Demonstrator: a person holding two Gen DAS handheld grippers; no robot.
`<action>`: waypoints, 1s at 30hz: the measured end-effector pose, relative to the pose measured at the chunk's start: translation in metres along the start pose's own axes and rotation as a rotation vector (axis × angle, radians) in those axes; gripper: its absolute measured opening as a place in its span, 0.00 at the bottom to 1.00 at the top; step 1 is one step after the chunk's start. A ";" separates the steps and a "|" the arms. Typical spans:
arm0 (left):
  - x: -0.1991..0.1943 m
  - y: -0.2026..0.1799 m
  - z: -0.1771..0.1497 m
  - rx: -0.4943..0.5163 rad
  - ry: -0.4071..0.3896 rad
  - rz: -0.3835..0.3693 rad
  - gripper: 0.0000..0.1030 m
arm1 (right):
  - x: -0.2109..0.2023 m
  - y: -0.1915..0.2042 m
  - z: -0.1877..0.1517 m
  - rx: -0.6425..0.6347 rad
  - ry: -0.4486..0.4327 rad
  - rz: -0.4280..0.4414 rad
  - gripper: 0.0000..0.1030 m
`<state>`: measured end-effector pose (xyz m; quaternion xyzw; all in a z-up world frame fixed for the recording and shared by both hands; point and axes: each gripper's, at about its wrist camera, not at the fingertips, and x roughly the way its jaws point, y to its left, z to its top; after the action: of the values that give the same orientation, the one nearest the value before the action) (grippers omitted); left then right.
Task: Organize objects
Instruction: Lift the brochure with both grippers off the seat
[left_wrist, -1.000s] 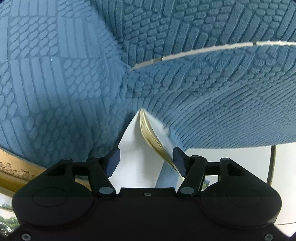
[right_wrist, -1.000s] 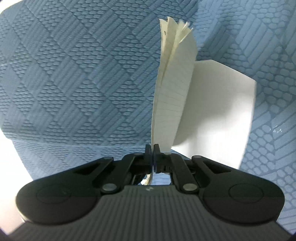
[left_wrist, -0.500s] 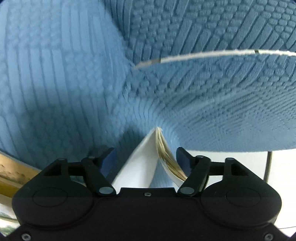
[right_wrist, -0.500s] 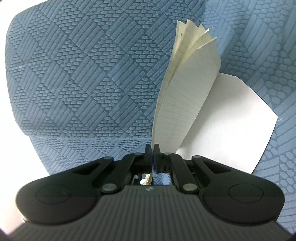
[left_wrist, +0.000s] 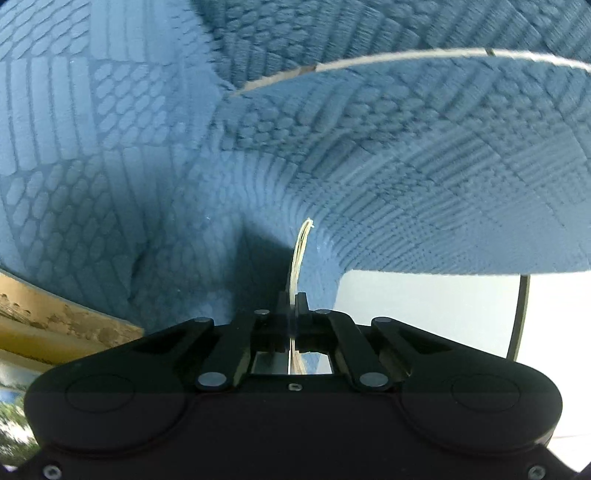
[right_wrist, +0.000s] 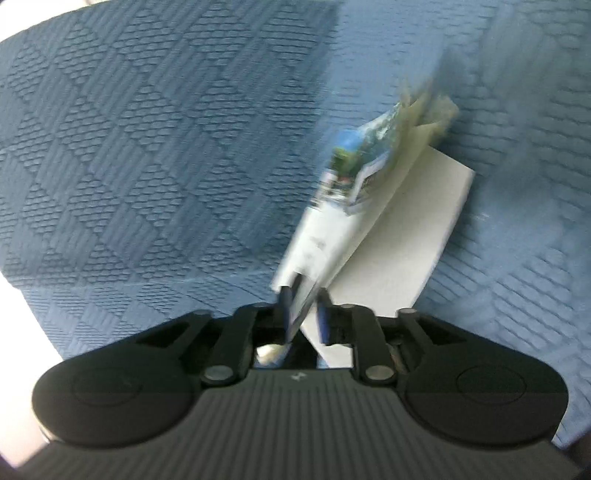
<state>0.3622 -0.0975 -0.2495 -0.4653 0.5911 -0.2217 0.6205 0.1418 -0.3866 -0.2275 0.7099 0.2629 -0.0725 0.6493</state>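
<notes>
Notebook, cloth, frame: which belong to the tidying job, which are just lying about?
In the job:
- notebook, pages pinched by the shut left gripper
- right gripper, jaws just opened, cover between them

Lying about:
- blue textured cloth
- yellowish framed picture

Left tongs (left_wrist: 294, 303): the two black fingers (left_wrist: 302, 301) stand pressed together at the centre line, having just closed; a thin sheaf of page edges is clamped between the pads and rises straight ahead of them. Linkage arms fold inward symmetrically from the dark housing, which fills the lower frame and pitches moderately downward.

Right tongs (right_wrist: 303, 308): the fingers (right_wrist: 323, 321) stand partly apart, having just been opening; a cover and pages pass through the gap, and blur hides whether either pad touches them. The ribbed grey housing lies below, also pitched downward.
</notes>
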 end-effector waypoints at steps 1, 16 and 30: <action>0.000 -0.004 -0.002 0.016 0.000 0.003 0.01 | -0.003 0.000 -0.002 0.006 0.005 -0.015 0.46; -0.020 -0.037 -0.025 0.161 0.011 0.046 0.01 | -0.015 0.004 -0.079 0.189 -0.092 -0.044 0.79; -0.021 -0.023 -0.021 0.106 -0.001 0.047 0.01 | -0.006 0.000 -0.081 0.292 -0.306 -0.124 0.36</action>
<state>0.3443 -0.0979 -0.2167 -0.4179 0.5888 -0.2378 0.6497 0.1175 -0.3108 -0.2128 0.7597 0.1912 -0.2562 0.5663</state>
